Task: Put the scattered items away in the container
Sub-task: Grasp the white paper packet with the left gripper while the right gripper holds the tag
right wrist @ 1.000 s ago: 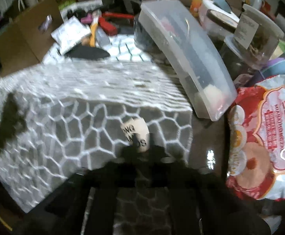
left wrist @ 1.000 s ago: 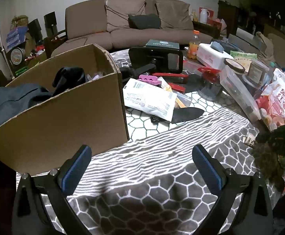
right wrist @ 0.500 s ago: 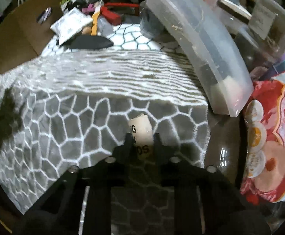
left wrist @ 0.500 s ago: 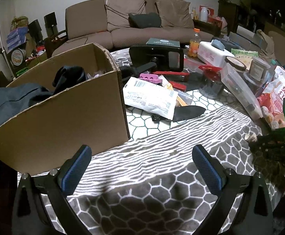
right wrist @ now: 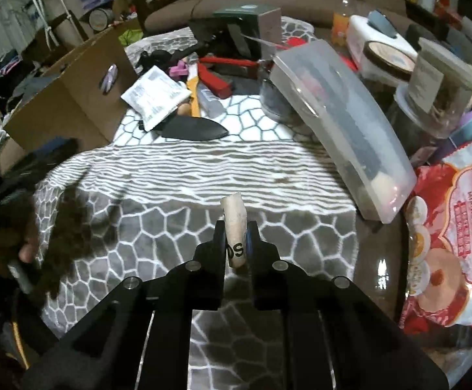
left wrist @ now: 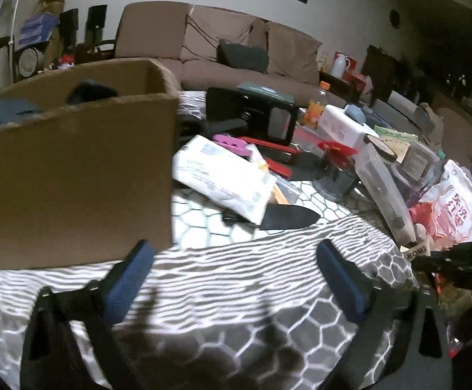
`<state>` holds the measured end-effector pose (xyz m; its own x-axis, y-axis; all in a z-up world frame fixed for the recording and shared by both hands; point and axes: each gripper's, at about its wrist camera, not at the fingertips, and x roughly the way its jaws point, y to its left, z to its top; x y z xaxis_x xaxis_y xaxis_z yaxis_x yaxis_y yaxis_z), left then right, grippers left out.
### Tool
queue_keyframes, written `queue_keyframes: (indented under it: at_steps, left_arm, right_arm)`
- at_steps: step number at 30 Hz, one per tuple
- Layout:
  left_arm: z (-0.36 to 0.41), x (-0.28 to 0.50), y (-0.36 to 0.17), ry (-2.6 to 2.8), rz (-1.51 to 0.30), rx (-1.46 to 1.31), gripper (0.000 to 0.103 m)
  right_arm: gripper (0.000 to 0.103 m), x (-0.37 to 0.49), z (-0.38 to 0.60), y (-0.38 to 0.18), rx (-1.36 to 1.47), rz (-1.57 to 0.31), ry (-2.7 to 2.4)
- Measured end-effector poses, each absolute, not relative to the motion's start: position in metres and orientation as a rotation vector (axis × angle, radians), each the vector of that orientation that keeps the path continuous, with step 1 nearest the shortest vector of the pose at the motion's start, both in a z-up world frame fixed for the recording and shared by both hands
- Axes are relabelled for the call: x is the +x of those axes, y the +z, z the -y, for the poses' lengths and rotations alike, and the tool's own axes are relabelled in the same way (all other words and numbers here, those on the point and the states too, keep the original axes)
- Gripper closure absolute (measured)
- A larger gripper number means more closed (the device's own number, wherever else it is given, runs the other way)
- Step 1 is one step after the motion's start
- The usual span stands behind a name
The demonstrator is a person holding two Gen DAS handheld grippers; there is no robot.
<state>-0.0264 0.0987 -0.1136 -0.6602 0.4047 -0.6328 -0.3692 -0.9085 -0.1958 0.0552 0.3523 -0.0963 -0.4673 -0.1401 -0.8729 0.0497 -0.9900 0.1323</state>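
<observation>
A brown cardboard box (left wrist: 73, 175) holding dark clothes stands at the left of the table; it also shows in the right wrist view (right wrist: 73, 104). My right gripper (right wrist: 235, 237) is shut on a small cream cork-like roll (right wrist: 234, 224) with black letters and holds it above the grey patterned cloth. The roll also shows in the left wrist view (left wrist: 417, 250). My left gripper (left wrist: 232, 279) is open and empty, low over the cloth in front of the box. Scattered items lie beyond: a white packet (left wrist: 223, 175), a black pointed piece (left wrist: 287, 217), red stapler-like bars (left wrist: 278, 162).
A long clear plastic case (right wrist: 343, 123) lies at the right. A red and white snack bag (right wrist: 447, 237) sits at the right edge. Jars, a white tissue box (left wrist: 343, 126), an orange bottle (left wrist: 315, 107) and a black box (left wrist: 252, 113) crowd the back. A brown sofa stands behind.
My right gripper has closed on the cork-like roll and lifted it off the cloth. My left gripper has dropped lower and nearer the box.
</observation>
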Motion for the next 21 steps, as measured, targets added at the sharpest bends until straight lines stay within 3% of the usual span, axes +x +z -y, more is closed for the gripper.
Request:
queue_keyframes:
  at_steps: [3,13,21]
  left_arm:
    - [-0.127,-0.029,-0.119,2.457,-0.026,-0.946,0.032]
    - [-0.151,-0.089,-0.150,2.570,0.090,-1.162,0.032]
    - [-0.150,-0.130,-0.161,2.671,0.474,-1.317,0.032]
  right_arm:
    - [0.092,0.056,-0.349,-0.096,1.558,0.138,-2.584]
    - [0.091,0.059,-0.352,-0.095,1.544,0.136,-2.580]
    - [0.091,0.055,-0.353,-0.099,1.561,0.130,-2.572]
